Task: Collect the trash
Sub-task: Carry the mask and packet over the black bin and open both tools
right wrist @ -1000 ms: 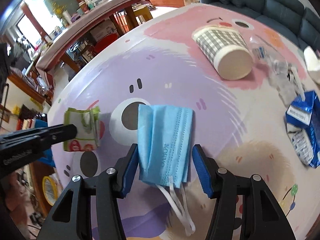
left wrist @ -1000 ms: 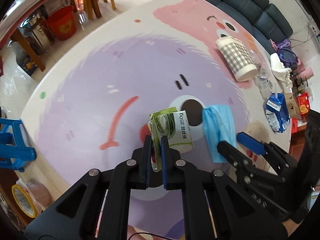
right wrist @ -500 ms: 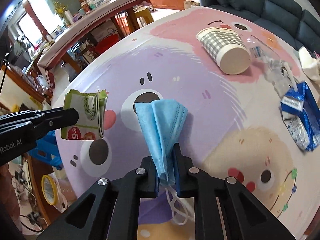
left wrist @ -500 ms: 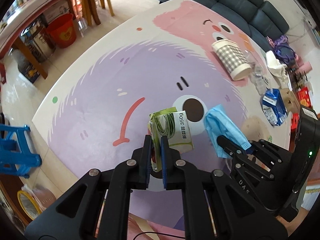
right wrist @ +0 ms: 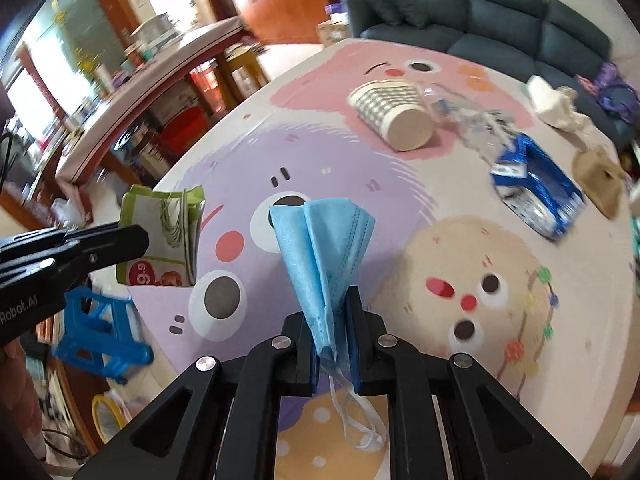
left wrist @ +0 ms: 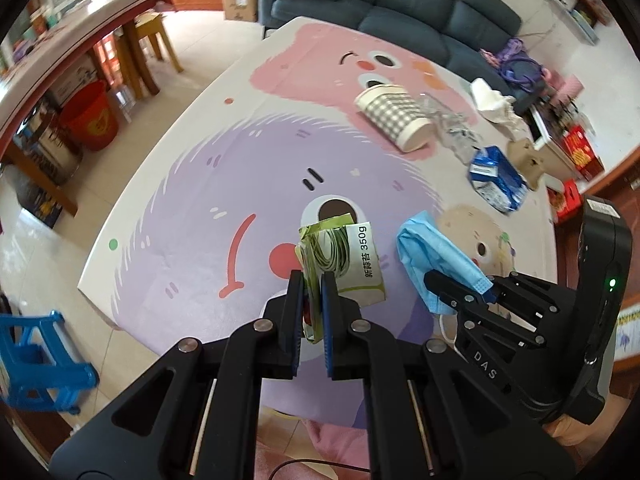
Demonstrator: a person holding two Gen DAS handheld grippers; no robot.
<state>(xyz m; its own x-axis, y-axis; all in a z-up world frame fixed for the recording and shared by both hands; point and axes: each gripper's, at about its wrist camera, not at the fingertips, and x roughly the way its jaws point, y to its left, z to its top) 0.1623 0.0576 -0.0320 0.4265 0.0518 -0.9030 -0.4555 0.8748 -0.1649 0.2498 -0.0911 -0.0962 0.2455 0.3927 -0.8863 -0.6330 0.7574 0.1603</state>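
Mid-collection: left tongs (left wrist: 312, 280) clamped on the wrapper (left wrist: 344, 264) at frame centre, right tongs (right wrist: 332, 304) pinched on the mask (right wrist: 324, 248), both clear of the tabletop (left wrist: 200, 184); next, probably carrying both to a bin, none clearly in view.

Readable stuff: the green packet (left wrist: 352, 264) says "350g" next to some Chinese characters, printed sideways on its white panel mid-frame. From the other camera, the packet's red bottom strip shows "9.9", upside down. The right tongs (left wrist: 456, 292) have "DAS" in white on the black body, lower right of frame. The left tongs (right wrist: 120, 240) read "Robot.AI" at the far left edge. Blue bag (right wrist: 536, 192) has print, too blurry to read.
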